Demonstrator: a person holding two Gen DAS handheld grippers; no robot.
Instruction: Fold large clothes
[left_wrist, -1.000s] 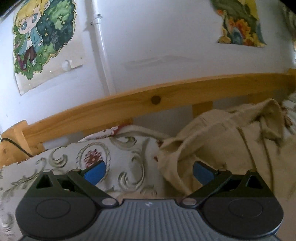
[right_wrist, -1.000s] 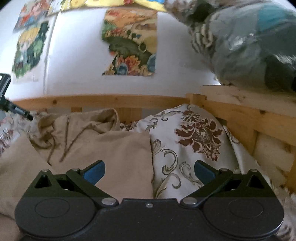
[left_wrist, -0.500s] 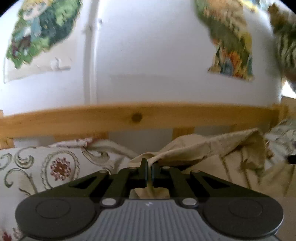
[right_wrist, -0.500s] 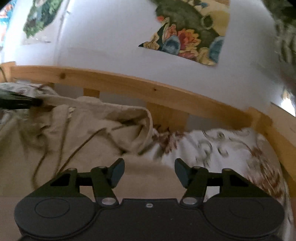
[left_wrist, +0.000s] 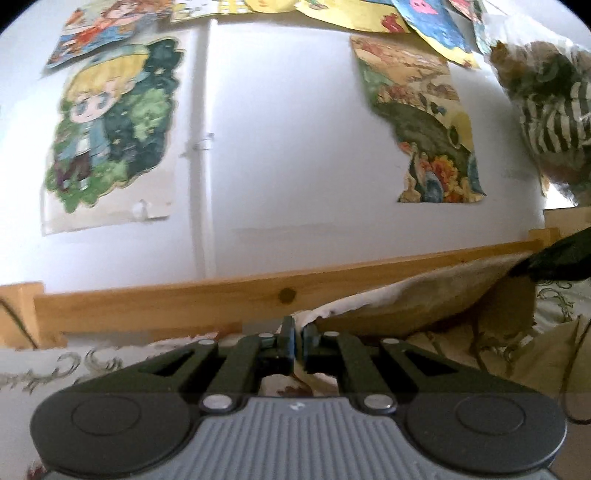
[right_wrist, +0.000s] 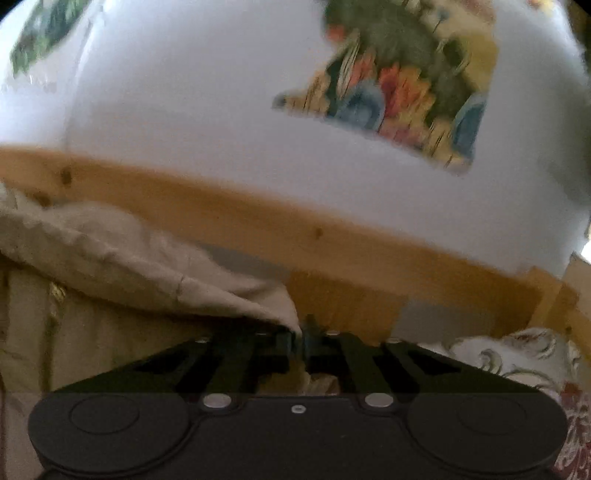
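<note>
Barely begun, I'd say: the left claw and right claw, its jaws just closing, each clench an edge of the crumpled beige cloth garment, bunched unfolded on the bed toward nine o'clock of the right claw.

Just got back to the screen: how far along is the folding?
Done: both tools grip the beige garment, the left tool and the right tool each shut on its edge. In hand: the edge is lifted. Left: no fold shows yet; it still lies rumpled on the bed.
</note>
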